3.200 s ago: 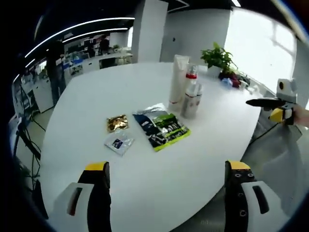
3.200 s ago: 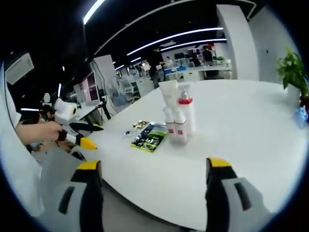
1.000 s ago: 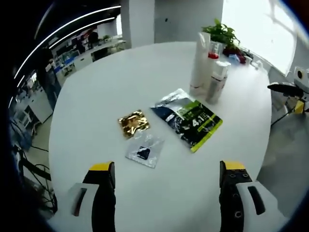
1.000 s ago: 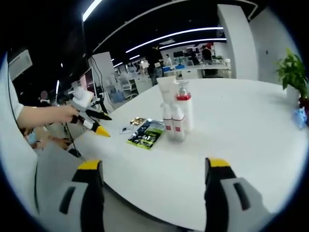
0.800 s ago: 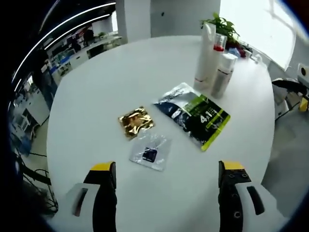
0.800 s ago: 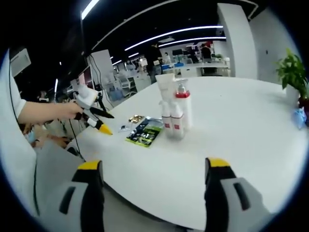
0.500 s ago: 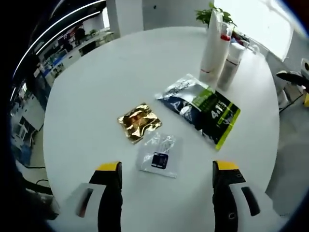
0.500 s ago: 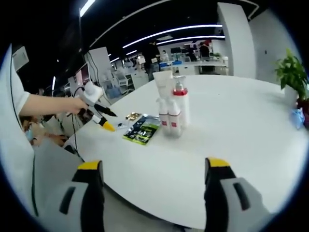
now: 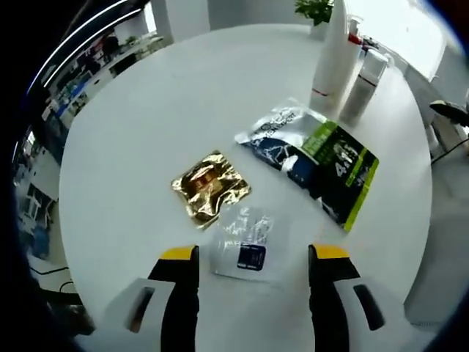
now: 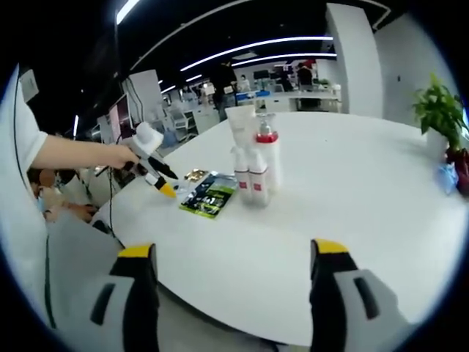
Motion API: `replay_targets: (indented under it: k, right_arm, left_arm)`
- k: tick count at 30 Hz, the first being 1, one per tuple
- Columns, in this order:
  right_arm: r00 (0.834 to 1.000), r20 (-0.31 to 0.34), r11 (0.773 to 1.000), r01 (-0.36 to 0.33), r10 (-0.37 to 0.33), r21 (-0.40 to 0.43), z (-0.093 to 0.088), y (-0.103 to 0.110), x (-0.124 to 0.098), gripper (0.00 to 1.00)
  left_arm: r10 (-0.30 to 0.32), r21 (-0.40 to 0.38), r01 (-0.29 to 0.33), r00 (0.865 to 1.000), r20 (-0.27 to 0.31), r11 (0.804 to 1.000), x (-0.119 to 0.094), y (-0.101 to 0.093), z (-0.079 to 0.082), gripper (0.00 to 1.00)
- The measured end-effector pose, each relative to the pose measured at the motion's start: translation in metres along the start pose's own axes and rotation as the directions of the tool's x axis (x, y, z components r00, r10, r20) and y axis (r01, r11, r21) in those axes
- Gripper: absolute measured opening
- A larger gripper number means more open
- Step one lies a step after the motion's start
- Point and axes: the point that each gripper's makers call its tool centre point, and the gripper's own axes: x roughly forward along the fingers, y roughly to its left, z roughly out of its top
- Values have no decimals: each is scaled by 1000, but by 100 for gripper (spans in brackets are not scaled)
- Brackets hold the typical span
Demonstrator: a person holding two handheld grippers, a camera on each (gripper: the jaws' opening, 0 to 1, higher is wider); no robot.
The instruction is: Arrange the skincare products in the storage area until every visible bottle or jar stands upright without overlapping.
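Left gripper view, claw: the left gripper (image 9: pixel 253 258) hangs spread wide over the white table (image 9: pixel 132 125), holding nothing.
Left gripper view, nearest thing: the clear sachet (image 9: pixel 246 243) lies flat between the jaw tips, its long axis running roughly along the jaws.
Left gripper view, beyond: the gold sachet (image 9: pixel 210 188) just ahead, the green-and-black pouch (image 9: pixel 311 159) ahead right, the white tube (image 9: pixel 331 60) and bottles upright far right.
Right gripper view, claw: the right gripper (image 10: pixel 231 253) is spread, empty, off the table's near edge.
Right gripper view, nearer arm: the bottles (image 10: pixel 257 167) stand well ahead; the left gripper is much closer to the flat packets.
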Motion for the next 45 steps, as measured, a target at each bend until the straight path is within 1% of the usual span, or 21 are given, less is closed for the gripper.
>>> replay_targets:
  k: [3, 9, 11, 13, 17, 18, 22, 23, 24, 26, 29, 31, 32, 35, 36, 37, 38, 39, 40, 42, 45]
  right_arm:
    - [1000, 1, 1000, 3, -3, 7, 0, -1, 0, 86]
    - [1000, 0, 1000, 4, -4, 12, 0, -2, 0, 86]
    - [1000, -1, 1000, 5, -5, 12, 0, -1, 0, 86]
    - [1000, 0, 1000, 7, -7, 14, 0, -2, 0, 85]
    - [1000, 11, 1000, 13, -13, 10, 2, -2, -1, 83]
    - [1000, 10, 1000, 11, -11, 13, 2, -2, -1, 83]
    - [1000, 11, 1000, 7, -7, 18, 2, -2, -1, 83]
    - [1000, 11, 1000, 8, -8, 18, 2, -2, -1, 83]
    - [1000, 12, 1000, 8, -8, 18, 2, -2, -1, 83]
    - [1000, 15, 1000, 7, -7, 19, 2, -2, -1, 83]
    - [1000, 18, 1000, 9, -9, 21, 3, -2, -2, 83]
    - [1000, 20, 1000, 11, -12, 21, 3, -3, -2, 83]
    - [1000, 20, 1000, 12, -12, 21, 3, -3, -2, 83]
    - [1000, 23, 1000, 17, -18, 21, 3, -4, -2, 83]
    - [999, 24, 1000, 20, -21, 21, 4, -4, -2, 83]
    - [999, 25, 1000, 21, -22, 21, 4, -4, -2, 83]
    - [999, 25, 1000, 23, -23, 21, 4, -5, -2, 83]
    - [999, 25, 999, 24, -25, 21, 4, -5, -2, 83]
    - [999, 26, 999, 25, -26, 21, 4, -5, -2, 83]
    - [999, 24, 999, 28, -29, 21, 4, -6, -2, 83]
    - [999, 23, 999, 31, -31, 21, 4, -6, -2, 83]
  left_arm:
    - [-7, 7, 7, 1000, -17, 1000, 4, 0, 0, 55]
    - [-4, 10, 4, 1000, -24, 1000, 2, 3, 2, 51]
    - [-5, 13, 6, 1000, -21, 1000, 1, 3, 2, 47]
    - [-15, 28, 15, 1000, -16, 999, 0, 2, 2, 37]
    - [-26, 49, 28, 999, -28, 998, -1, -1, 0, 37]
    - [-29, 56, 31, 999, -40, 998, -2, -1, -2, 37]
    - [-34, 153, 42, 998, -59, 987, -11, -2, 0, 37]
    - [-38, 191, 49, 997, -61, 980, -15, -3, 3, 37]
    - [-39, 201, 51, 997, -63, 978, -16, -3, 3, 37]
    - [-43, 248, 61, 996, -75, 967, -20, -4, 6, 37]
    - [-67, 321, 92, 994, -86, 943, -24, -9, 9, 37]
    - [-84, 368, 119, 990, -109, 922, -25, -13, 9, 37]
    - [-95, 396, 133, 989, -116, 908, -25, -16, 10, 37]
    - [-117, 444, 167, 983, -140, 880, -24, -21, 8, 37]
    - [-123, 459, 177, 982, -144, 871, -23, -23, 8, 37]
    - [-138, 492, 189, 981, -138, 850, -21, -26, 10, 37]
    - [-149, 511, 196, 980, -133, 837, -20, -28, 11, 37]
    - [-159, 519, 208, 978, -138, 829, -19, -30, 10, 37]
    - [-159, 520, 210, 977, -142, 828, -18, -30, 10, 37]
    - [-164, 530, 223, 974, -156, 818, -15, -31, 8, 37]
    - [-171, 529, 241, 969, -178, 814, -11, -32, 5, 37]
